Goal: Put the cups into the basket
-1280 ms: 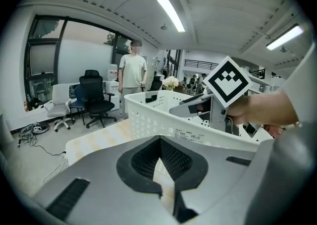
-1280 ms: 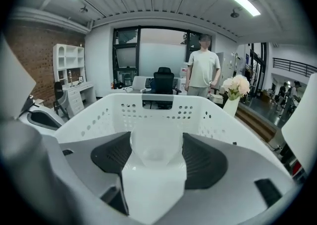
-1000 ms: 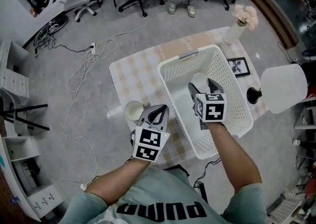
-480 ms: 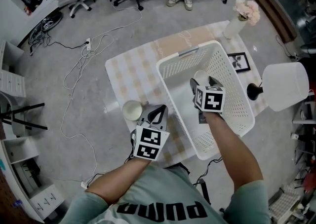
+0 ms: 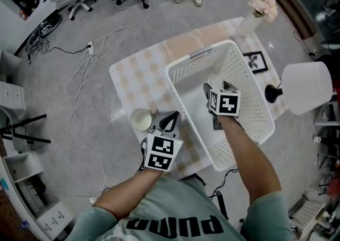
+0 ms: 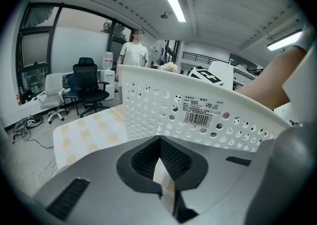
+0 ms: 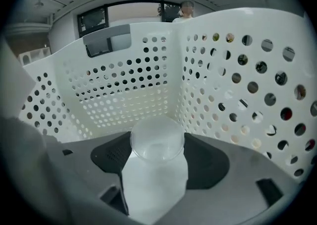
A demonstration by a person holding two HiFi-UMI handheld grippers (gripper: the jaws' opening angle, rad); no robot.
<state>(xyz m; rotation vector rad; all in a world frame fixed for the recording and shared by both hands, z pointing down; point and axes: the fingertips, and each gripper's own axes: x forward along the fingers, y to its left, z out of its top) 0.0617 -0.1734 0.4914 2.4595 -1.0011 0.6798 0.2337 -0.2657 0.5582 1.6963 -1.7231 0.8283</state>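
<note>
Held wide in the right tongs (image 7: 157, 140), the frosted cup (image 7: 154, 184) hangs tilted inside the basket (image 5: 202, 54) and may roll if dropped; the left tongs (image 5: 170, 118), closed and empty, sit outside it.

A small table (image 5: 133, 75) under a cream-and-white checked cloth stood on a grey floor (image 5: 64, 102) below me. A white cup (image 5: 141, 119) sat on the cloth just left of my left gripper (image 5: 171, 116). A white perforated basket (image 5: 180, 91) rested on the table just right of that gripper, and my right gripper (image 5: 218, 87) reached inside it. Beyond my right gripper and to its right lay a black picture frame (image 5: 256, 61). Farther off stood a pale vase (image 5: 249, 22) of flowers. A lamp (image 5: 272, 92) stood right of it, seemingly at the table's edge.
</note>
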